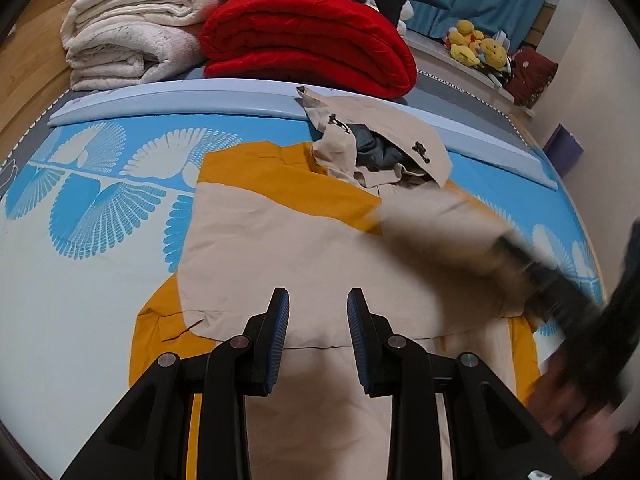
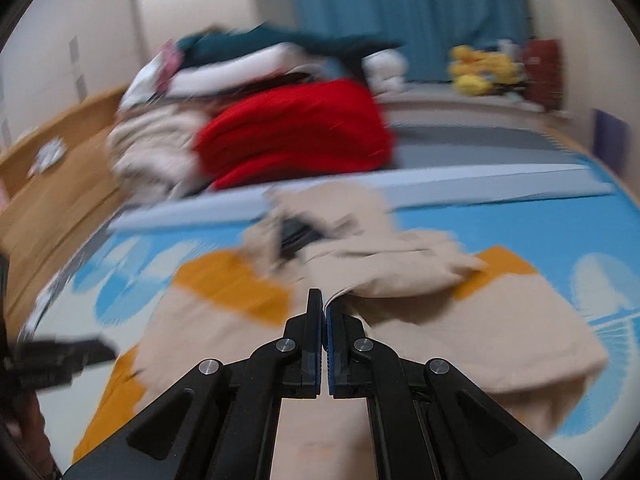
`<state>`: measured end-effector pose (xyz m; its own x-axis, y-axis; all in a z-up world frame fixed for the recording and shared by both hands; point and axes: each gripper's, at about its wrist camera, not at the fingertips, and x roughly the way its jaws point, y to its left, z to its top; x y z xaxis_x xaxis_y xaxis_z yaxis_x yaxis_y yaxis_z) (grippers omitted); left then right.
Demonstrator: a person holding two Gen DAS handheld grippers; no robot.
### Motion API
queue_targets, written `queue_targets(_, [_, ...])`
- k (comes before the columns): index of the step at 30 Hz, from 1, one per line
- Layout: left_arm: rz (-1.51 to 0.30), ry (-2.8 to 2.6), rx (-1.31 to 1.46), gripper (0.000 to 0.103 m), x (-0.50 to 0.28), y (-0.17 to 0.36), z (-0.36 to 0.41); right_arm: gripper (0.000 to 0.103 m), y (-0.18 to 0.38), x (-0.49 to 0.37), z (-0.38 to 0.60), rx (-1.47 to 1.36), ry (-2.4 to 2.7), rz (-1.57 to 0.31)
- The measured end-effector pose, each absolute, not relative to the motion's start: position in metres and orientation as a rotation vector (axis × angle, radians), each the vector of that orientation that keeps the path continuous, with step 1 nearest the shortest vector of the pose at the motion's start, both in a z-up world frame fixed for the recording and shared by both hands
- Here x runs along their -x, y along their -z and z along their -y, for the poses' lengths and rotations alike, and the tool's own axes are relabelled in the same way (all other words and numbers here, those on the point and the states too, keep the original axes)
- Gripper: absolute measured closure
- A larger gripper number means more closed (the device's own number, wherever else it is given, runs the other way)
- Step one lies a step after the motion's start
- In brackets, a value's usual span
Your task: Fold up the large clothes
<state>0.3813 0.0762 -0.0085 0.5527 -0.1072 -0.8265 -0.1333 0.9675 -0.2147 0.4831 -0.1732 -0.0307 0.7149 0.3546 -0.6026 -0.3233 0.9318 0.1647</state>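
A beige and mustard-yellow jacket (image 1: 288, 240) lies spread on the blue patterned bed sheet, hood (image 1: 376, 136) toward the far side. My left gripper (image 1: 318, 312) is open and empty, hovering over the jacket's lower middle. My right gripper (image 2: 323, 308) is shut on a beige sleeve (image 2: 400, 276) of the jacket and holds it lifted across the body. In the left wrist view the right gripper (image 1: 560, 292) shows blurred at the right with the sleeve (image 1: 452, 220) stretched from it. The right wrist view is motion-blurred; the left gripper (image 2: 60, 360) shows at its left edge.
A folded red blanket (image 1: 308, 44) and folded cream blankets (image 1: 128, 40) are stacked at the far side of the bed. Yellow plush toys (image 1: 476, 44) sit on a ledge at the back right. A wooden bed frame (image 2: 52, 192) runs along the left.
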Motion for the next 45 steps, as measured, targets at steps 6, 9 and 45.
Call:
queue_targets(6, [-0.987,-0.020,0.293,0.076,-0.384,0.004,-0.088,0.100,0.094,-0.454,0.096,0.069,-0.435,-0.844])
queue_targets(9, [-0.989,-0.018,0.297,0.076,-0.384,0.004,-0.091,0.099,0.108,-0.442,0.089,0.120,-0.426,-0.894])
queue_targets(45, [-1.059,-0.053,0.225,0.090,-0.410,0.045,-0.069,0.074,0.064,-0.449,0.223,-0.222,-0.199,-0.859])
